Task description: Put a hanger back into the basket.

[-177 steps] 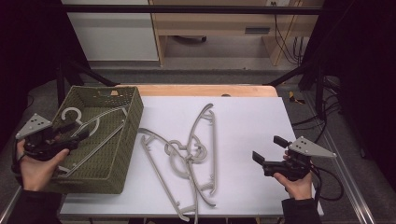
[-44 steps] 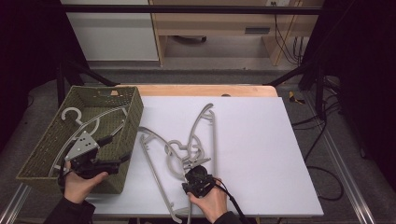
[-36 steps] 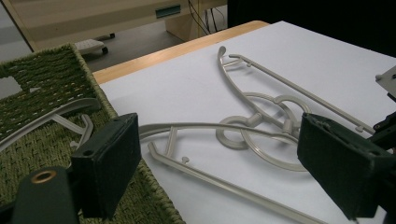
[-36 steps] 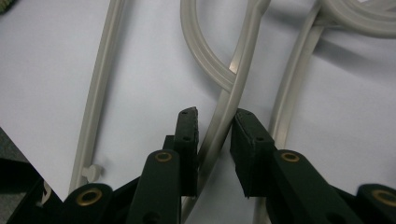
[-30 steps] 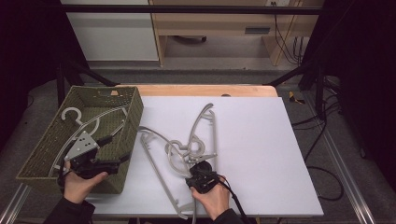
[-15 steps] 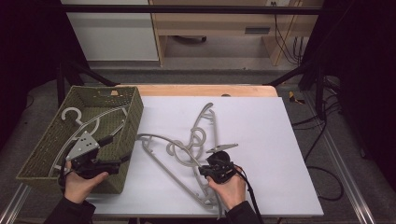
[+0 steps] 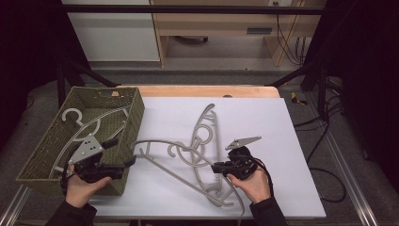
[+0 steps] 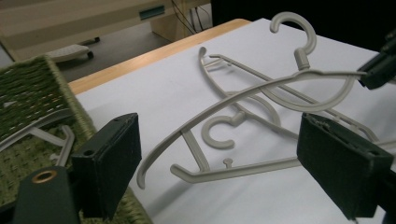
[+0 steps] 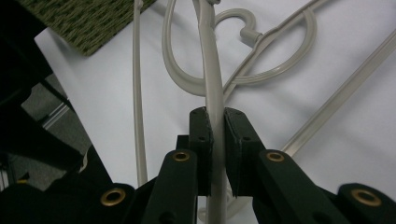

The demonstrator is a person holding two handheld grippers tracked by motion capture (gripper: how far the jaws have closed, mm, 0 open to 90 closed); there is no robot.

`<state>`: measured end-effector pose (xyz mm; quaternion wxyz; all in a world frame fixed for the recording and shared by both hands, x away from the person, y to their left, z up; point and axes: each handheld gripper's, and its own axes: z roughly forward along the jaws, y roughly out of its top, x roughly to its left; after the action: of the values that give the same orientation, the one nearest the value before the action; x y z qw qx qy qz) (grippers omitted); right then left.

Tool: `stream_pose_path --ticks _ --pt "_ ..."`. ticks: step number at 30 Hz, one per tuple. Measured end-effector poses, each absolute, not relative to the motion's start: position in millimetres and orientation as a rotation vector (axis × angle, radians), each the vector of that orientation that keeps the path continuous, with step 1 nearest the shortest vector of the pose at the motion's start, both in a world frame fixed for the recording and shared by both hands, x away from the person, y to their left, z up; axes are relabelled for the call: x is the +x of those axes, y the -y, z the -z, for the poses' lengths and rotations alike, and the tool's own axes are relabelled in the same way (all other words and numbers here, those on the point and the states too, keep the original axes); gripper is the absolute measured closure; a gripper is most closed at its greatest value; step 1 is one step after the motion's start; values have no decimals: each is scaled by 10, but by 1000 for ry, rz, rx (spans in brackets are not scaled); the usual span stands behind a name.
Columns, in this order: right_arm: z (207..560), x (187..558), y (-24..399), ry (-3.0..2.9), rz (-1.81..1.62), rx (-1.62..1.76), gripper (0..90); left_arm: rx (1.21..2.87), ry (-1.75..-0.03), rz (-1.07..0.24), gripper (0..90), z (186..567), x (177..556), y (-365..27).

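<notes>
Right gripper [image 9: 214,135] clamped on a hanger [image 7: 176,146] arm, hanger tilted up off the white table [image 7: 291,155] — wooden bench behind. Since a second ago it's lifted and moved right. Left gripper [image 7: 123,151] open over the basket [image 7: 51,146], one hanger inside [image 7: 94,123].

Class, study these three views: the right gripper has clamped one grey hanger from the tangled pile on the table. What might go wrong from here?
1. The held hanger crosses the other hangers, so lifting may drag them along.
2. The right gripper pinches only a thin arm of it; the hanger may swivel or slip.
3. The left gripper hovers open at the basket edge, where a swinging hanger might hit it.
</notes>
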<state>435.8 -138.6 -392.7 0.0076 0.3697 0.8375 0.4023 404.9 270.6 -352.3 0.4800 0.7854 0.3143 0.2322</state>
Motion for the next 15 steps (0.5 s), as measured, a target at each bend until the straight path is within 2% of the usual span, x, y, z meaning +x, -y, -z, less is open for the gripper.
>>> stream_pose_path --ticks 8,15 --pt "3828 4281 1589 -2688 -1310 1000 821 2093 -624 -529 139 3509 4031 -2306" --pt "3799 4212 1654 -2723 -1310 940 821 2227 -518 -500 189 3575 4122 -1958"
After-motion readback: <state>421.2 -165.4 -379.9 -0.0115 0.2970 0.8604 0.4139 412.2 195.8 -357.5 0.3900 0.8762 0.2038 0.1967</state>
